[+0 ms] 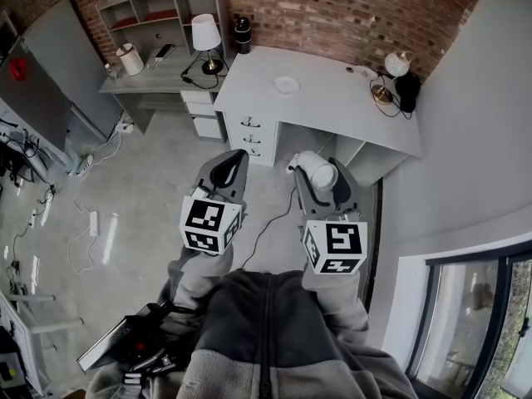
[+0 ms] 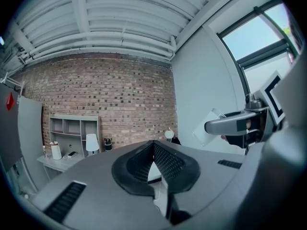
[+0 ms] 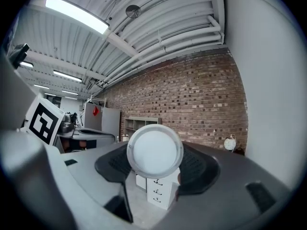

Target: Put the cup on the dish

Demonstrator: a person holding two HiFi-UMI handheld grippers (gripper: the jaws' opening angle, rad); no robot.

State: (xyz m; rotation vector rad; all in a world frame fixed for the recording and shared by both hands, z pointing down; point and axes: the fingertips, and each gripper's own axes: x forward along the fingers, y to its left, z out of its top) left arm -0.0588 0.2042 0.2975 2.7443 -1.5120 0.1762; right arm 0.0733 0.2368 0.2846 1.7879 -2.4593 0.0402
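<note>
Head view: left gripper [image 1: 235,165] jaws clenched together, nothing between them. Right gripper [image 1: 319,181] jaws grasping white cup [image 1: 316,166], cup lying sideways between the pads, one round end facing back along the jaws in right gripper view. Dish [image 1: 286,84] on desk [image 1: 341,110], well ahead of both jaws, apart from cup.

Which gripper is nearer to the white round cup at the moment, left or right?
Right. The right gripper holds the white round cup between its jaws. The left gripper is beside it on the person's left, jaws together and empty, apart from the cup.
</note>
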